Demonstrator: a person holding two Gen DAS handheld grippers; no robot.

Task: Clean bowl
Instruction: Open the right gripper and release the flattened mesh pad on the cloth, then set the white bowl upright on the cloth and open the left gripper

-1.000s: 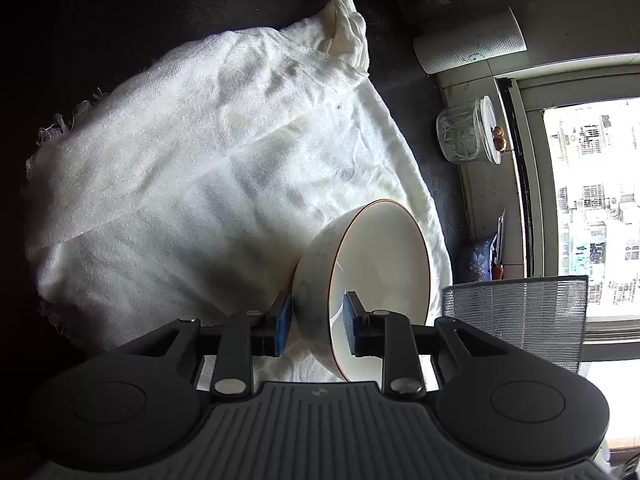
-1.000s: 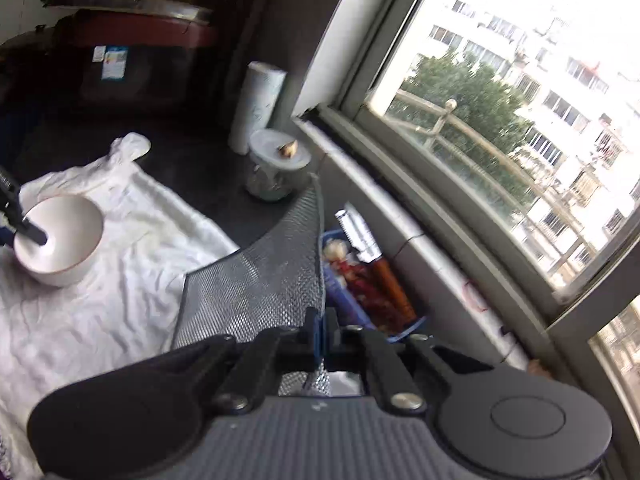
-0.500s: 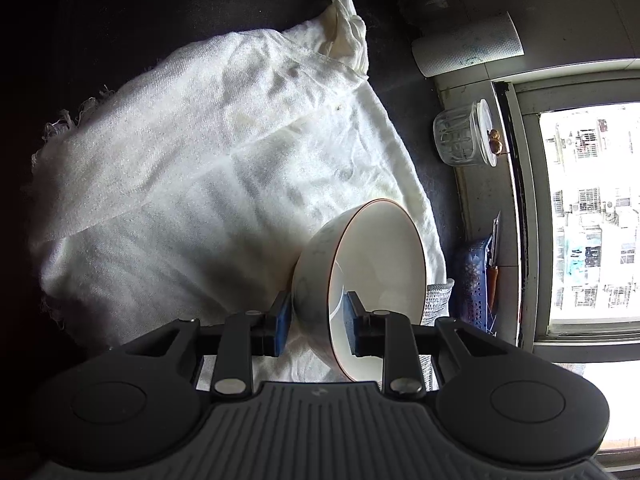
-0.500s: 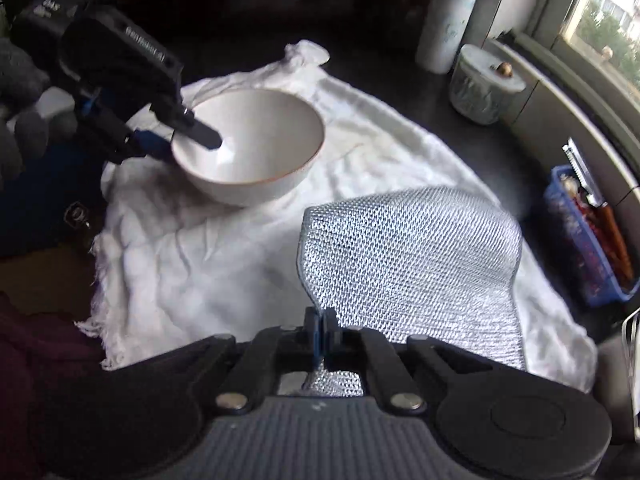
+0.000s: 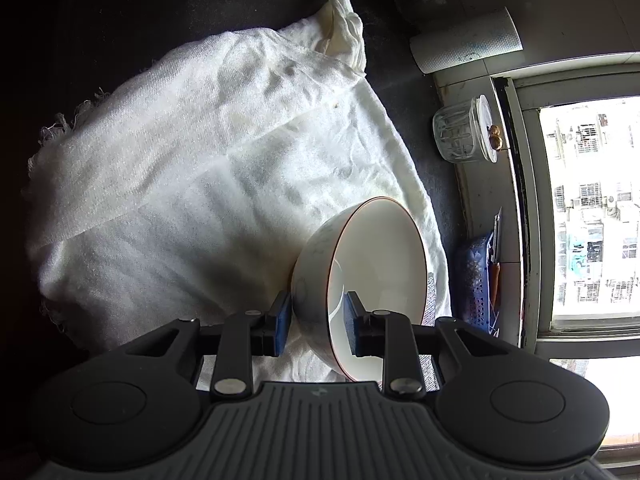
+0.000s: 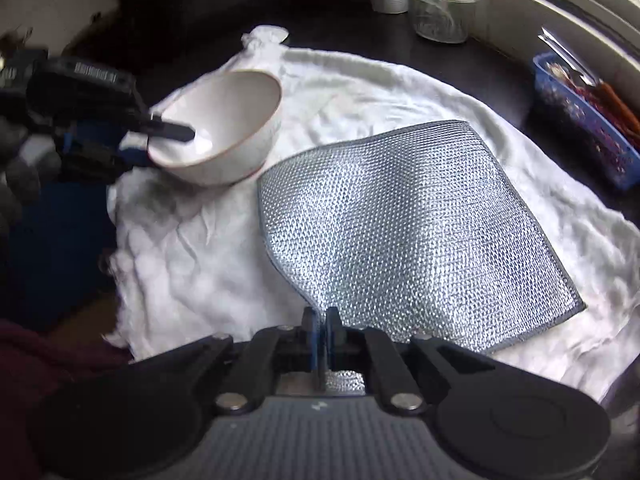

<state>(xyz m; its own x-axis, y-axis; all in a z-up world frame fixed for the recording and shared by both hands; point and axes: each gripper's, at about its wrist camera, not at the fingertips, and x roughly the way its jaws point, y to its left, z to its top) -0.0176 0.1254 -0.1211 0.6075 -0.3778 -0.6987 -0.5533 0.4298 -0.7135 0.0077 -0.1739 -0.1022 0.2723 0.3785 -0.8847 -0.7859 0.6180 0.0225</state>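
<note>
A white bowl with a thin red rim stands tilted on the white cloth. My left gripper is shut on its near wall, one pad outside and one inside. In the right wrist view the same bowl sits at the left with the left gripper clamped on its rim. My right gripper is shut on a corner of a silver mesh scrubbing cloth, which lies spread on the white cloth to the right of the bowl.
A lidded glass jar and a paper roll stand at the back by the window sill. A blue basket with utensils sits at the right edge. The counter around the cloth is dark.
My right gripper has swung down from the window side and brought the mesh cloth low over the white cloth beside the bowl. The left gripper keeps its hold on the bowl.
</note>
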